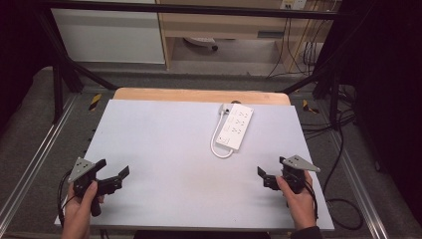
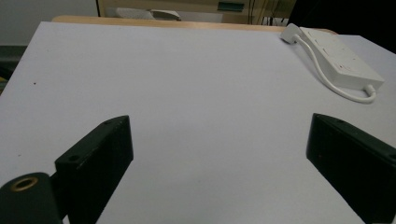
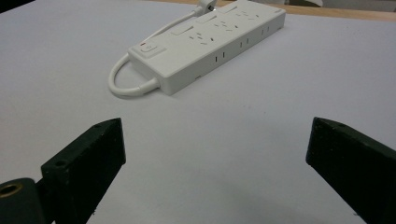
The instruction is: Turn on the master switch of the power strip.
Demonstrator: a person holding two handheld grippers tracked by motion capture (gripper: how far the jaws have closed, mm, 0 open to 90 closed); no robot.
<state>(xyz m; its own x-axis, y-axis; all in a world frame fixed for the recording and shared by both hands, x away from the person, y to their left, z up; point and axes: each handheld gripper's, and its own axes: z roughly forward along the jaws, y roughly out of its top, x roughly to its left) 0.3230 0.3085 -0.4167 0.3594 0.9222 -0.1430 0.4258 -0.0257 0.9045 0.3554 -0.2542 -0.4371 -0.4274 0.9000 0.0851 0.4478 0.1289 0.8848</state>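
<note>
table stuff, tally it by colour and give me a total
white: 1, the power strip with its short cable
black: 2, the left tongs and the right tongs, both open and empty
total: 3

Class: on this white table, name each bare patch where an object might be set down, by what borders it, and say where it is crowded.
Bare: the whole left half, from the power strip to the table left edge; also the middle front, between the left hand-held gripper and the right hand-held gripper. Crowded: far right, around the strip and its looped cord.
</note>
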